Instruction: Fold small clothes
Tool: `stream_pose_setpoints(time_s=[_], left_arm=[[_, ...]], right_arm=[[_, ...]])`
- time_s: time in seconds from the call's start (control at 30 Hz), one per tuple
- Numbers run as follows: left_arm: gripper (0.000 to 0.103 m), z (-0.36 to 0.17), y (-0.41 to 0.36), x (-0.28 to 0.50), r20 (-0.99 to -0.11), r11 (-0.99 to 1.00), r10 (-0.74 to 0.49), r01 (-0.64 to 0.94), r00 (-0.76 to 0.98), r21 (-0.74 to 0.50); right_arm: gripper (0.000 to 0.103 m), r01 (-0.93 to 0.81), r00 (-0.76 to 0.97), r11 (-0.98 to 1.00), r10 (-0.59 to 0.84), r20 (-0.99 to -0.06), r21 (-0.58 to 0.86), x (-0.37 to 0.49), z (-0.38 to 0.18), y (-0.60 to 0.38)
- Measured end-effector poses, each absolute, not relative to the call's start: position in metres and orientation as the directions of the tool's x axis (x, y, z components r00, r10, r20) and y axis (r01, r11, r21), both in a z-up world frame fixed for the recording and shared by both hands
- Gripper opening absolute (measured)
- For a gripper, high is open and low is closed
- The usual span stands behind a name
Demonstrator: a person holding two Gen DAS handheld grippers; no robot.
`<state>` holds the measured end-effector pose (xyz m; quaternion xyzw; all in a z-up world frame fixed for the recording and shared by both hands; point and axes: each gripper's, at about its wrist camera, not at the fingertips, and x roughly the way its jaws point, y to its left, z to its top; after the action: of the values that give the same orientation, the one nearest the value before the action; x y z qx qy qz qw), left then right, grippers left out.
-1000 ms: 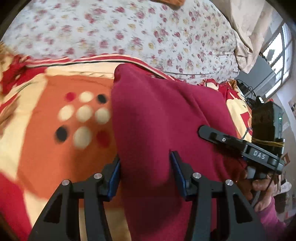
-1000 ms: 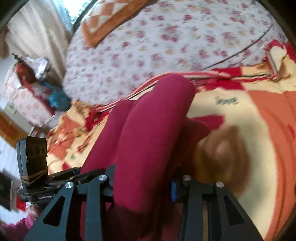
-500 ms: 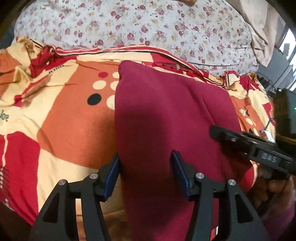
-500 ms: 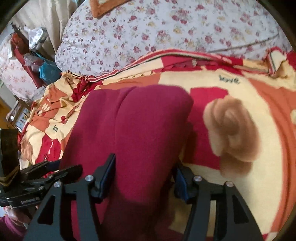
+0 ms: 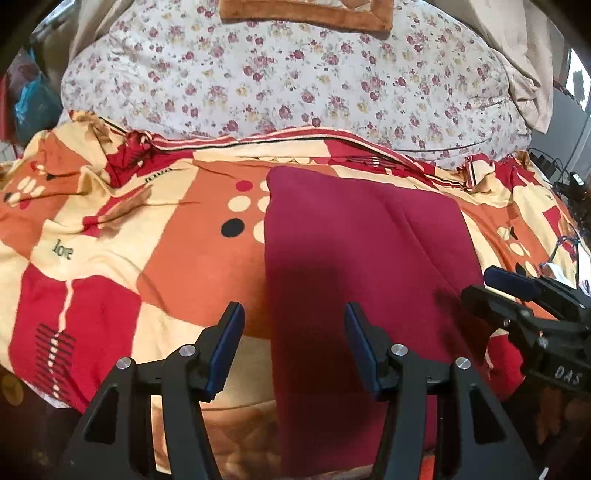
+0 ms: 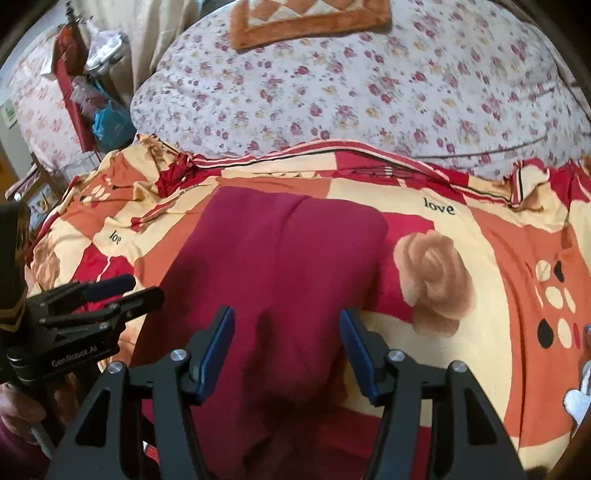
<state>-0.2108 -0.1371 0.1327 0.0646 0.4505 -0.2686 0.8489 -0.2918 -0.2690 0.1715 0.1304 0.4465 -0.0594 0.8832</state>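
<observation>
A maroon garment [image 5: 362,240] lies folded flat on the patterned blanket [image 5: 177,266], a long rectangle running away from me. My left gripper [image 5: 293,314] hovers open over its near left edge, pads clear of the cloth. My right gripper [image 6: 287,317] stands open above the near end of the same garment [image 6: 280,251], with cloth below the gap and nothing pinched. Each gripper shows in the other's view: the right gripper [image 5: 484,290] at the garment's right side, the left gripper [image 6: 147,287] at its left side, a hand gripping its handle.
A floral quilt [image 5: 295,81] is heaped behind the blanket, with an orange-bordered mat [image 6: 310,18] on top. Bags and clutter [image 6: 107,122] stand past the bed's left side. Cables [image 5: 569,181] lie at the far right edge.
Both grippers have opened wider and drawn back toward me. The maroon garment, earlier bunched up between the jaws, now lies flat on the blanket.
</observation>
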Motion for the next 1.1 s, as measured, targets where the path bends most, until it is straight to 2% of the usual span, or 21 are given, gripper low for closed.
stream_pose_setpoints(time_s=[0.7,0.87,1.03,1.1], left_arm=[[0.034,0.151,-0.122,-0.228,-0.765,0.860,-0.394,0.498,0.510,-0.111],[0.034,0.154,-0.116,-0.231,-0.767,0.880,-0.352,0.470,0.536,-0.075],[0.034,0.152,-0.103,-0.241,-0.769,0.876,-0.409,0.447,0.491,-0.180],[0.034,0.150,-0.102,-0.247,-0.781,0.882,-0.400,0.434,0.479,-0.185]], right_arm=[[0.065,0.187,0.582,0.972,0.005,-0.814,0.139,-0.304,0.178,-0.245],[0.065,0.193,0.568,0.972,0.003,-0.823,0.136,-0.304,0.175,-0.242],[0.065,0.167,0.567,0.980,-0.008,-0.823,0.105,-0.302,0.182,-0.231],[0.066,0.167,0.565,0.981,-0.009,-0.825,0.104,-0.301,0.184,-0.229]])
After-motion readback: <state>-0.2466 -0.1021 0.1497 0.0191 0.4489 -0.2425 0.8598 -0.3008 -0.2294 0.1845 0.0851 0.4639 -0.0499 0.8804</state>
